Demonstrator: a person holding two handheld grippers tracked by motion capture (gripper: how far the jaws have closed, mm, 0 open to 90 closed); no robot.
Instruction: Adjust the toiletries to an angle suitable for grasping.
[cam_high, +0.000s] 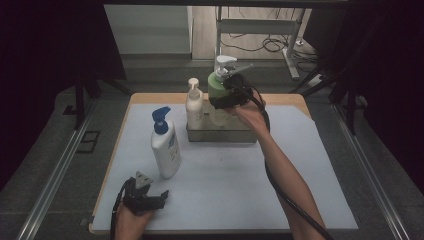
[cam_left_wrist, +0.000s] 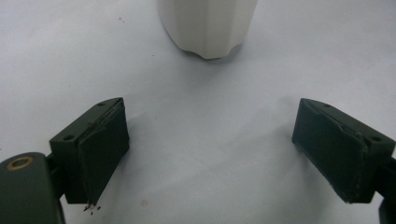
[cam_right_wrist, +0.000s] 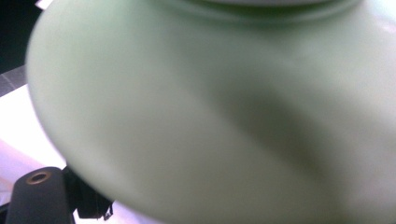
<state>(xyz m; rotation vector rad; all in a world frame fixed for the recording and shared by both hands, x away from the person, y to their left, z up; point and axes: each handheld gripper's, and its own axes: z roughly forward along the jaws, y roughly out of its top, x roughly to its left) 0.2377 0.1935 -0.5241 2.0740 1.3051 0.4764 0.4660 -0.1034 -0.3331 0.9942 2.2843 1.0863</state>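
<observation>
Jaws of the right gripper (cam_high: 226, 92) are seemingly clamping wide around the upright green bottle (cam_high: 216, 85), hovering over the tray (cam_high: 220, 134); left gripper (cam_high: 150, 197) is resting open, well apart.

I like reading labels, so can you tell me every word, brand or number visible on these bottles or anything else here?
No text can be read.
Blue-pump bottle: a bluish label, too small and blurred to read.
Green bottle: no print visible.
Small white bottle: no print visible.
Tray: no markings.
</observation>
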